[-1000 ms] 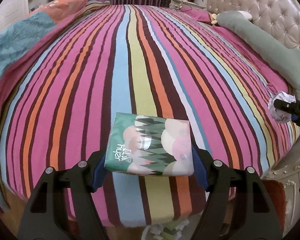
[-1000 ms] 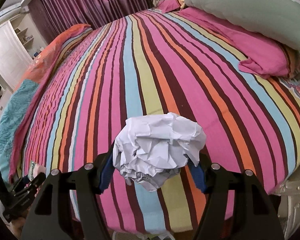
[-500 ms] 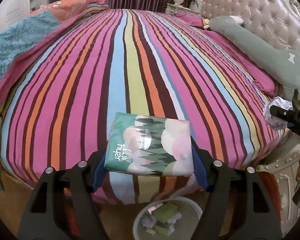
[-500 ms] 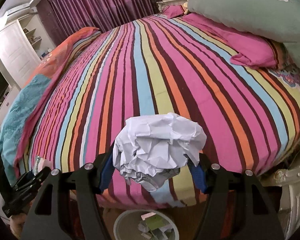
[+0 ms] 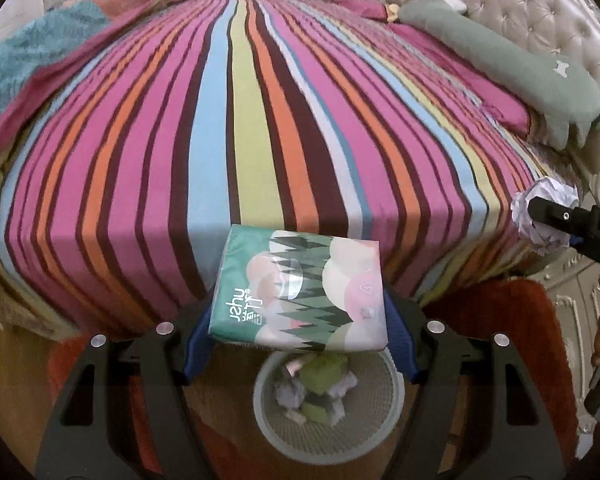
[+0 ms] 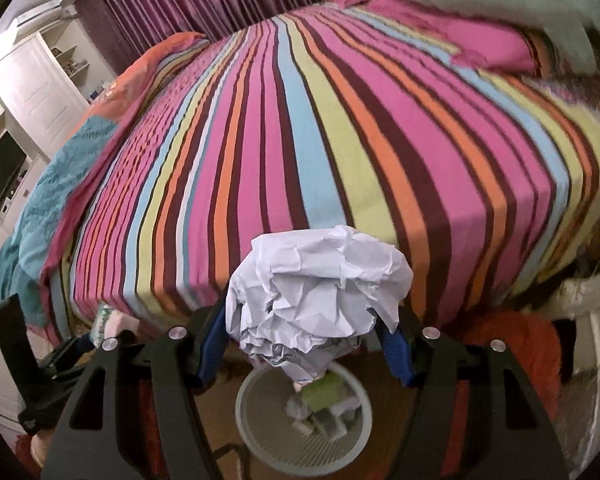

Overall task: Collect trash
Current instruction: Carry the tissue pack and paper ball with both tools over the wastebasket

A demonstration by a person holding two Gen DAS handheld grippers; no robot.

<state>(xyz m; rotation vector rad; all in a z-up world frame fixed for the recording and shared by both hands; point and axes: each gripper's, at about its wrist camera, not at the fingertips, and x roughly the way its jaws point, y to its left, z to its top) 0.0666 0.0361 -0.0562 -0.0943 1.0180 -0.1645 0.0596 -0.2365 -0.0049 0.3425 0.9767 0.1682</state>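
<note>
Carry-to-bin step. Left gripper (image 5: pixel 298 320) clamps a tissue pack (image 5: pixel 300 290) between its fingers; right gripper (image 6: pixel 302 334) pinches a crumpled paper ball (image 6: pixel 320 292). Both hang over the wastebasket (image 5: pixel 396 412) (part full) beside the striped bed (image 5: pixel 260 120). Next: centre, release. Nothing blocks; bed edge close.

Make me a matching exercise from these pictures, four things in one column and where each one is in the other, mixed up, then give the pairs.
1. tissue pack
2. crumpled paper ball
3. wastebasket
4. green pillow

A. on the floor at the bed's foot
B. in the right gripper
C. by the headboard
D. in the left gripper

Pairs: 1-D, 2-B, 3-A, 4-C
</note>
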